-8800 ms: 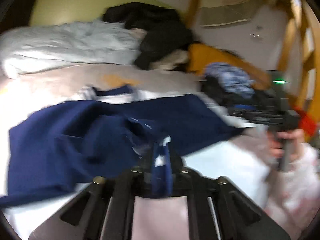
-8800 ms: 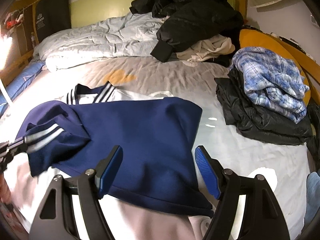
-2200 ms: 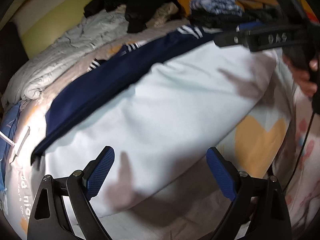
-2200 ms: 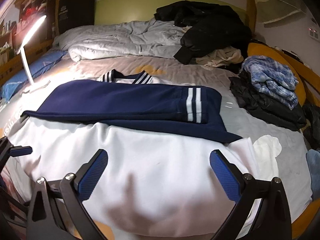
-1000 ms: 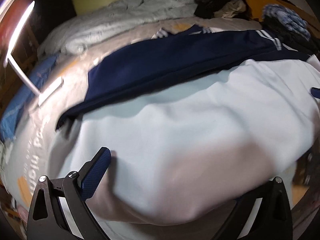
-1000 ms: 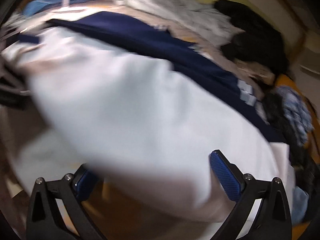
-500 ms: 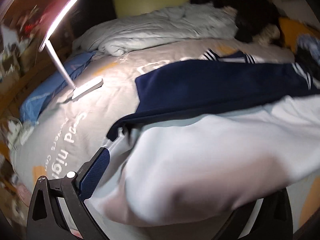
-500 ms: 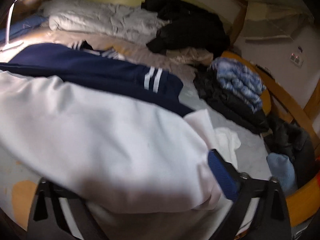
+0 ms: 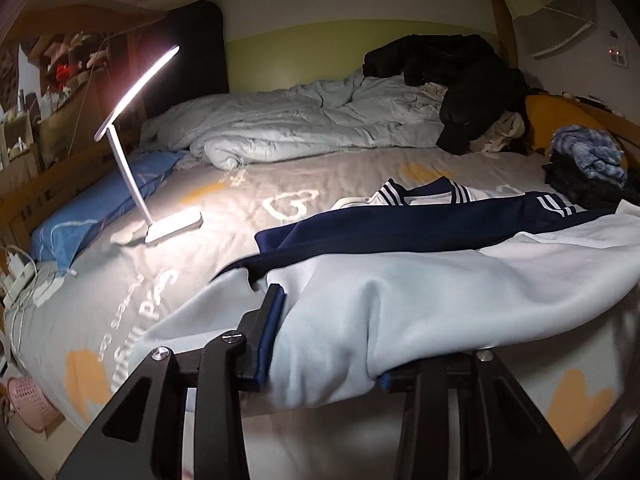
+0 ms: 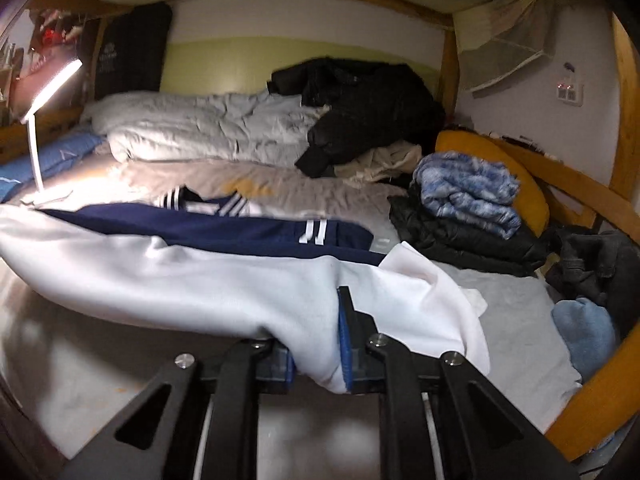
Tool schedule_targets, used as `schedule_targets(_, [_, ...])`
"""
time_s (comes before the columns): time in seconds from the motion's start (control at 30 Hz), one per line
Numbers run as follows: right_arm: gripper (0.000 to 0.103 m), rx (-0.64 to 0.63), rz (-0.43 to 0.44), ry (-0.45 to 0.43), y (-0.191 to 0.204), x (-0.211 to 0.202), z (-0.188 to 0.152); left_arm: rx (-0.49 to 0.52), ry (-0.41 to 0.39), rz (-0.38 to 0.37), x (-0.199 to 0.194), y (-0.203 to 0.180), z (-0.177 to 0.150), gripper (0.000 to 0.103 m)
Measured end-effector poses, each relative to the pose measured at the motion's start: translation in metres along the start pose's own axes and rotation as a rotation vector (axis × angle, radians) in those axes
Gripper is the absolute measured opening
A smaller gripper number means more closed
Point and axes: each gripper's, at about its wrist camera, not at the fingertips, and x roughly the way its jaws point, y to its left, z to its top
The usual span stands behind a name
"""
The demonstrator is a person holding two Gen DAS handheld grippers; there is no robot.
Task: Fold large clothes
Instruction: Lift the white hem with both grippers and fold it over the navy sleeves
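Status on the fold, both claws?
Left claw and right claw just closed, both pinching the jacket's white hem. Near edge lifted off the bed. Lamp clear at left.

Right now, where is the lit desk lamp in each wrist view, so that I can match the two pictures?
Left wrist view: the desk lamp stands left of centre on the bed.
Right wrist view: the desk lamp is at the far left edge.
Shared landmark: the black jacket on the duvet.

white-and-navy striped garment [image 9: 440,280], grey bedsheet [image 9: 240,208], blue-checked shirt [image 10: 468,188]
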Motion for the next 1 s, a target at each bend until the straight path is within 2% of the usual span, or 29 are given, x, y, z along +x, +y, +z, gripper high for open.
schedule_targets(0.1, [0.015,-0.018,0.026,-0.005,0.002,-0.028,-0.004,-0.010,0.029,-0.029,-0.016,0.009,-0.008,0.038])
schedule_targets(0.2, [0.015,-0.063,0.045,0.027,0.004,-0.045,-0.009,0.017,0.048,-0.045,-0.031,0.011,-0.012,0.039])
schedule_targets(0.33, [0.016,-0.047,0.075,0.047,-0.002,-0.048,0.002,0.037,0.021,-0.052,-0.038,0.010,0.000,0.039])
schedule_targets(0.43, [0.016,-0.005,0.087,0.080,-0.007,-0.019,0.023,0.094,0.006,-0.016,-0.018,0.000,0.020,0.040])
schedule_targets(0.63, [0.016,-0.003,0.105,0.241,-0.003,0.077,0.051,0.068,0.194,-0.037,0.075,0.002,0.055,0.042])
schedule_targets(0.83, [0.017,-0.020,0.062,0.297,0.005,0.141,0.069,0.130,0.268,0.005,0.137,-0.011,0.076,0.044])
schedule_targets(1.0, [0.018,-0.071,0.043,0.357,0.017,0.186,0.070,0.163,0.346,0.014,0.191,-0.017,0.073,0.046])
